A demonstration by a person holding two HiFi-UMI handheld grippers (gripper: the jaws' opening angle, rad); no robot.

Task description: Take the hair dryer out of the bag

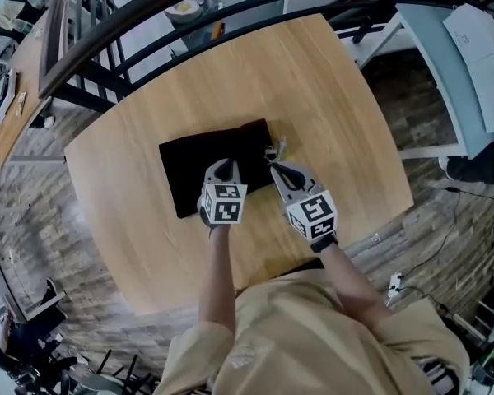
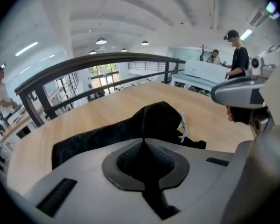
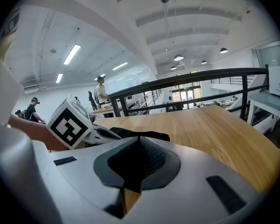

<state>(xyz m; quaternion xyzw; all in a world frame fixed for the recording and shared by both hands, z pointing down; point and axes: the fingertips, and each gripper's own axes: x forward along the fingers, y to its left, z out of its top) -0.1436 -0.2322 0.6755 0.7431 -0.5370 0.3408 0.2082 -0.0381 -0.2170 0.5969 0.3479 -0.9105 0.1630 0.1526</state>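
Observation:
A flat black bag [image 1: 198, 167] lies on the round wooden table [image 1: 313, 81], with a white drawstring [image 1: 278, 148] at its right corner. The hair dryer is hidden; the bag [image 2: 98, 136] humps up near the drawstring [image 2: 182, 126]. My left gripper [image 1: 222, 169] points down onto the bag's near edge, its jaws [image 2: 142, 141] shut with black cloth pinched between the pads. My right gripper [image 1: 273, 167] is shut just beside the bag's right corner. In the right gripper view a strip of the bag [image 3: 149, 135] lies just past the gripper's tips [image 3: 139, 139]; no grip on it shows.
A dark railing [image 1: 148, 23] curves round the table's far side. A white desk [image 1: 469, 64] stands at the right. Other people [image 2: 235, 55] stand in the background. The table's near edge is close to my body.

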